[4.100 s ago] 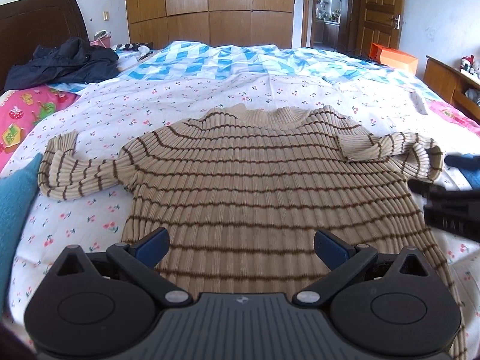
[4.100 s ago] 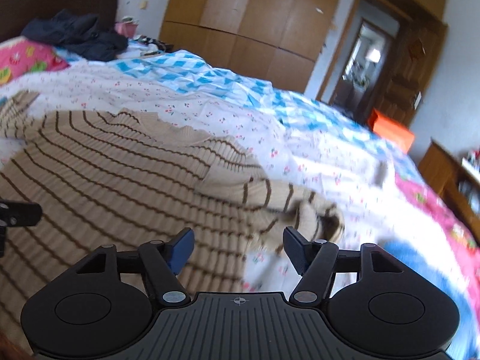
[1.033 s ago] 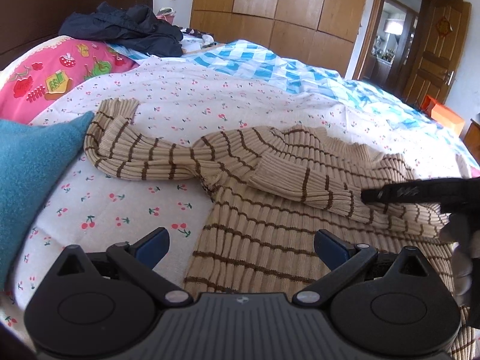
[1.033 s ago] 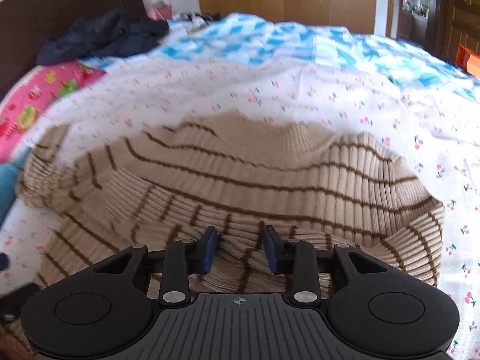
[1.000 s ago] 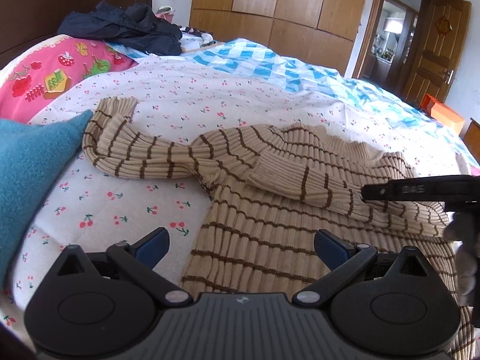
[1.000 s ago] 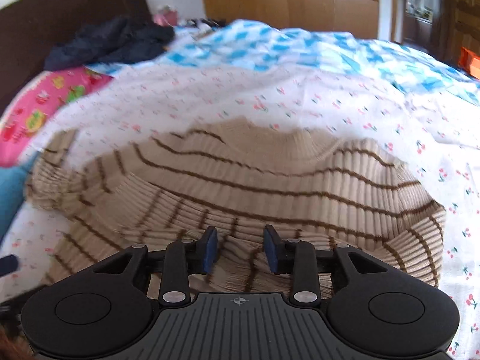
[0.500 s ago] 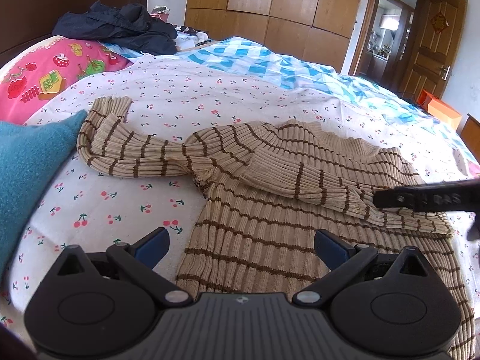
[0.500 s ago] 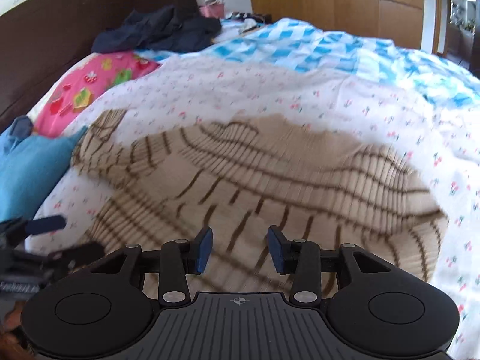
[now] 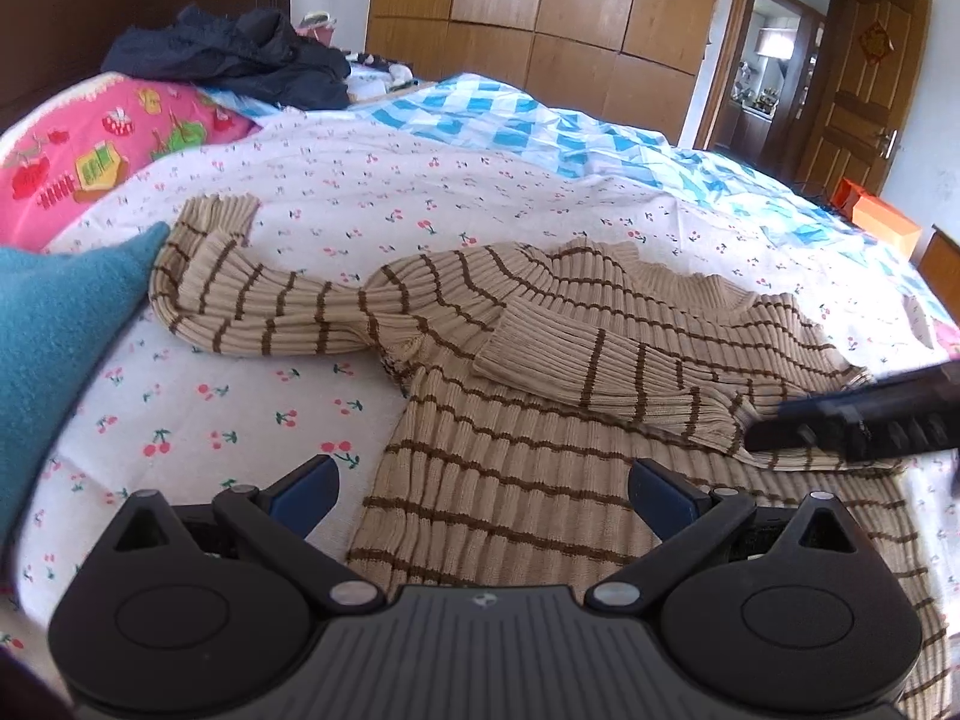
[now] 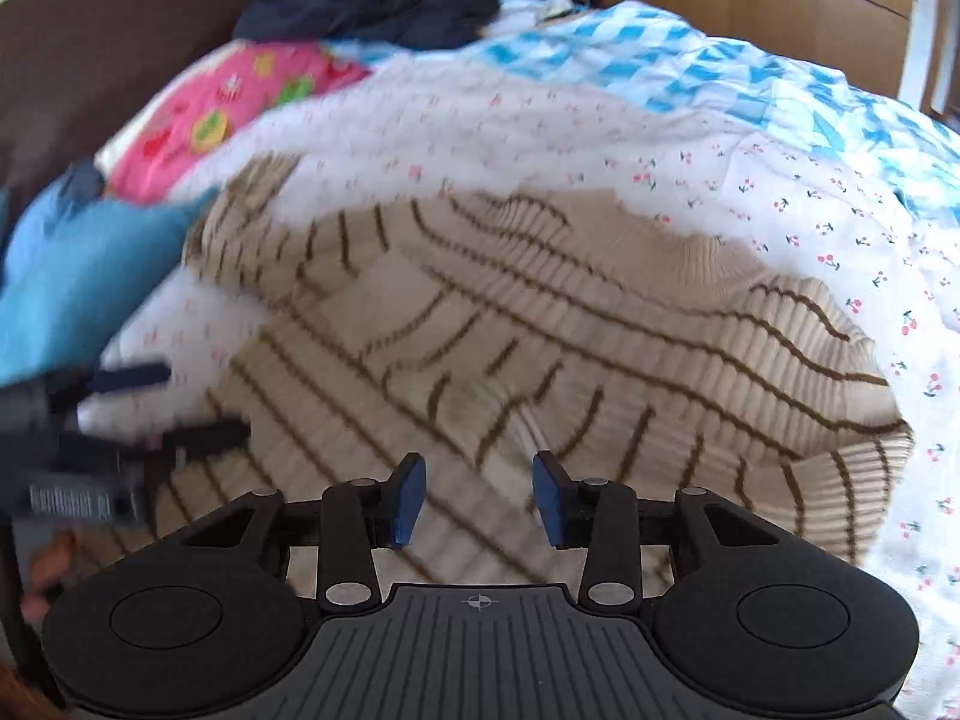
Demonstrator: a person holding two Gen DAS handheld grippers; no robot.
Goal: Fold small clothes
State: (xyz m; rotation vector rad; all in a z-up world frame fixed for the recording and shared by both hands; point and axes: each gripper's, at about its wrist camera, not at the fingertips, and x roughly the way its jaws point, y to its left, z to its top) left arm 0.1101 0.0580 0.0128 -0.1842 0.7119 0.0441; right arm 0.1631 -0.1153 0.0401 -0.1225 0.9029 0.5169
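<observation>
A beige sweater with brown stripes [image 9: 540, 420] lies flat on the bed. Its right sleeve [image 9: 606, 372] is folded across the chest. Its left sleeve [image 9: 252, 306] stretches out toward a teal pillow. My left gripper [image 9: 483, 492] is open and empty, hovering over the sweater's lower left edge. My right gripper [image 10: 478, 498] is partly open and empty above the folded sleeve [image 10: 456, 360]; in the left wrist view it shows as a dark bar at the right edge [image 9: 858, 420]. The right wrist view is blurred.
A teal pillow [image 9: 54, 348] lies at the left by the outstretched cuff. A pink pillow [image 9: 102, 156] and a dark jacket [image 9: 240, 54] sit at the head of the bed. Wooden wardrobes [image 9: 540, 6] and an orange box [image 9: 882, 225] stand beyond the bed.
My right gripper has let go of the folded sleeve, opened and swung left over the sweater. My left gripper has stayed open and shifted slightly.
</observation>
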